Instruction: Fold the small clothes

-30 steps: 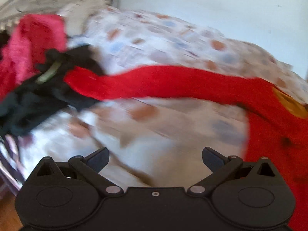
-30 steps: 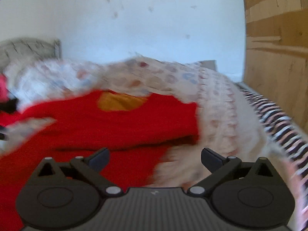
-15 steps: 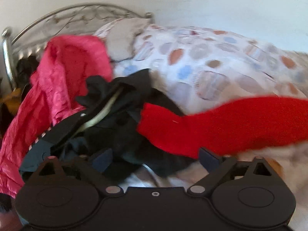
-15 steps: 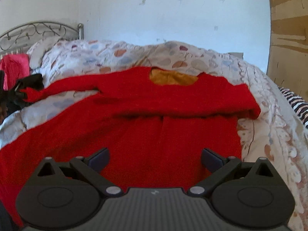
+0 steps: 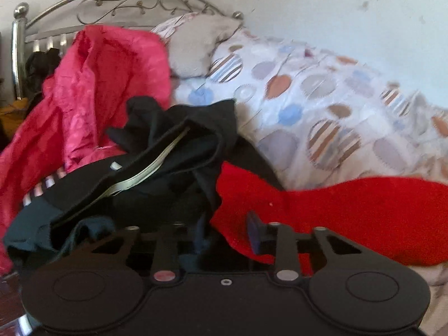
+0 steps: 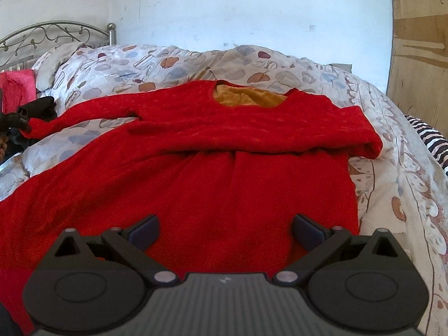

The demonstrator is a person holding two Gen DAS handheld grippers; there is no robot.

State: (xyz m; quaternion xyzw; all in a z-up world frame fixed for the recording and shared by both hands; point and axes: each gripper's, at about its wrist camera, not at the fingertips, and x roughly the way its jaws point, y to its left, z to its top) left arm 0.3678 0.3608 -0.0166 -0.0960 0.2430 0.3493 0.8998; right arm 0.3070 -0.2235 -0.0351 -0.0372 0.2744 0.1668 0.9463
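Note:
A red sweater point(image 6: 224, 151) with a mustard lining at the neck lies spread on the bed, its right sleeve folded across the chest. Its left sleeve stretches out to the left. In the left wrist view my left gripper point(image 5: 226, 235) has closed on the cuff of that sleeve point(image 5: 350, 215), which lies between the narrowed fingers. My left gripper also shows far left in the right wrist view point(image 6: 19, 117), at the cuff. My right gripper point(image 6: 225, 228) is open and empty, hovering over the sweater's lower body.
A heap of black clothes point(image 5: 156, 168) and a pink garment point(image 5: 92, 92) lie at the head of the bed by the metal headboard point(image 5: 126, 2). A patterned quilt point(image 6: 392, 184) covers the bed. A wooden panel point(image 6: 420, 56) stands at right.
My left gripper swung left along the sleeve to its cuff and closed on it. My right gripper settled over the sweater's body, still open.

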